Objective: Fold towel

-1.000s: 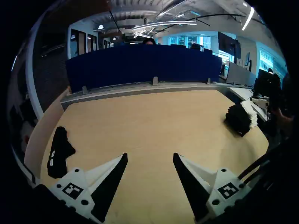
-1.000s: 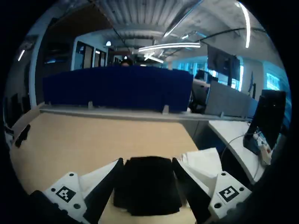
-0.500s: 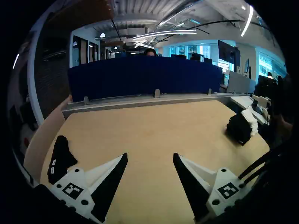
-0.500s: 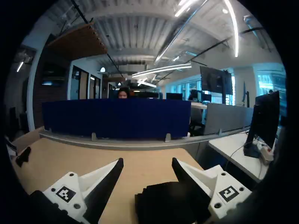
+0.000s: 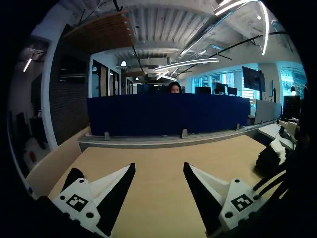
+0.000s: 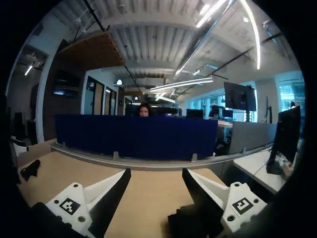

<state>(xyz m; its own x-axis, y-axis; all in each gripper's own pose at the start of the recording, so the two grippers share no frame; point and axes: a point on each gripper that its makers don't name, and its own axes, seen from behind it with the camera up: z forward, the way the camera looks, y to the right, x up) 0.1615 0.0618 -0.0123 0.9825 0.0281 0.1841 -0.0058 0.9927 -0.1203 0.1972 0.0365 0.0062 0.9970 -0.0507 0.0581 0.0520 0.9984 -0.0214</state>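
Lying folded, black towels (image 5: 268, 159) form a stack.

Dim office lit by ceiling light strips (image 5: 190, 63) above the blue partition (image 5: 166, 113) and bright windows (image 5: 222, 79) to its right. Fisheye bending curves the edges; focus sharp; shadows on the table (image 5: 158, 158) soft.

The left gripper (image 5: 158, 166) and right gripper (image 6: 156, 171) have white jaws, black inner faces, square markers (image 5: 76, 202).
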